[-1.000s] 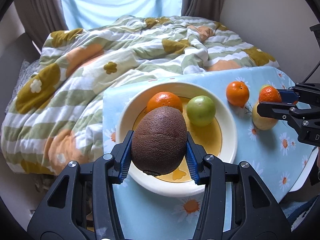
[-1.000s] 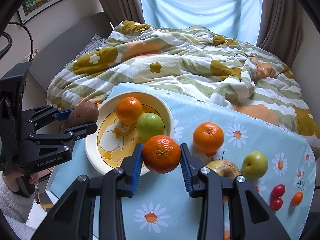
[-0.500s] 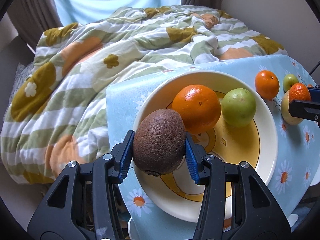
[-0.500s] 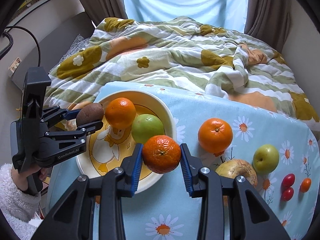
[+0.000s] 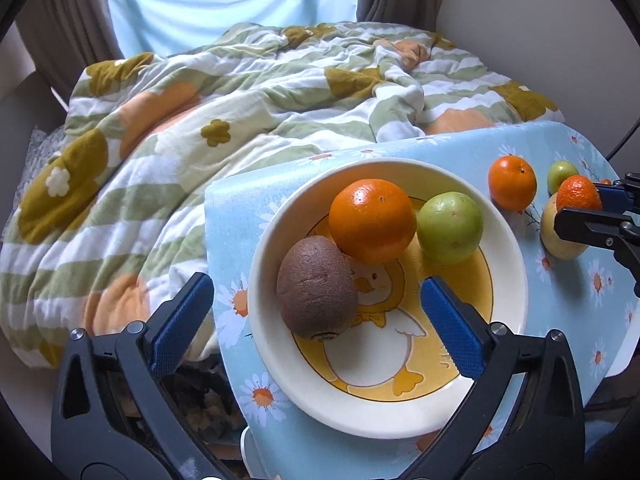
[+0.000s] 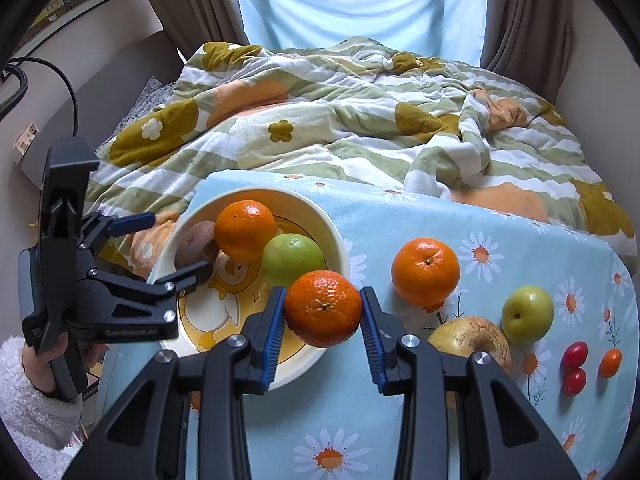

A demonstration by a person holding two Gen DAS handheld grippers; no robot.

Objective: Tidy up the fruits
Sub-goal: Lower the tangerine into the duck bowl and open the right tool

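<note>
Bedside table with a daisy-print blue cloth (image 5: 500, 148), rumpled quilt (image 5: 240, 92) behind. Left gripper (image 5: 316, 312) now has its jaws spread wide; a second ago they clamped the kiwi (image 5: 316, 288), which now lies in the bowl (image 5: 276, 364), touching the orange (image 5: 372, 220) beside the green apple (image 5: 450, 228). Kiwi placement looks done. Right gripper (image 6: 323, 320) still clamps the tangerine (image 6: 323, 307), hovering over the bowl's near rim. Right of the bowl on the cloth: another orange (image 6: 425, 271), a small green apple (image 6: 527, 312), a pear (image 6: 468, 338), cherry tomatoes (image 6: 574, 366). Tangerine likely drops next.
</note>
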